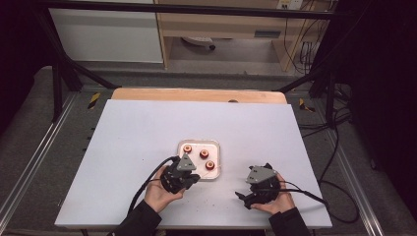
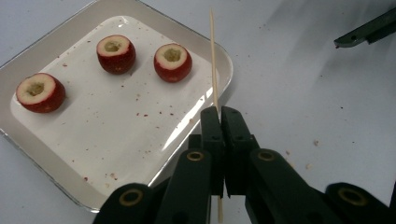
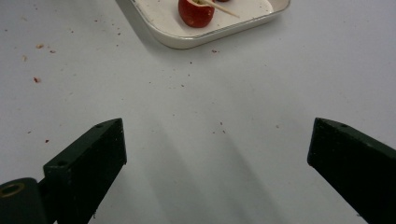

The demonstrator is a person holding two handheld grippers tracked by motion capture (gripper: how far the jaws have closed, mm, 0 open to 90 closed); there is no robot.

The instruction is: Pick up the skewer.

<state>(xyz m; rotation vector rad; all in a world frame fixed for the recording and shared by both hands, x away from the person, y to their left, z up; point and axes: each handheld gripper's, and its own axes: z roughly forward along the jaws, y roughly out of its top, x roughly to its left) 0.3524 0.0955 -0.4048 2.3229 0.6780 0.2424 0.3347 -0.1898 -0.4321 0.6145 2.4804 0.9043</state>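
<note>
A white table (image 1: 147, 147) stands on grey floor (image 1: 29, 123). Beyond its far edge are a wooden shelf (image 1: 221, 24) and a white cabinet (image 1: 105, 34). Cables (image 1: 307, 44) hang at the far right.

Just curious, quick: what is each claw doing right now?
Left gripper: closed on a thin wooden skewer.
Right gripper: open, nothing between its fingers.

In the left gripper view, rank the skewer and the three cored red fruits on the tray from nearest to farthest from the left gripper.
1. Wooden skewer, clamped between the left gripper's jaws.
2. Right-hand fruit, just left of the skewer, near the tray's right edge.
3. Middle fruit, toward the tray's far side.
4. Left-hand fruit, at the tray's left end.
</note>
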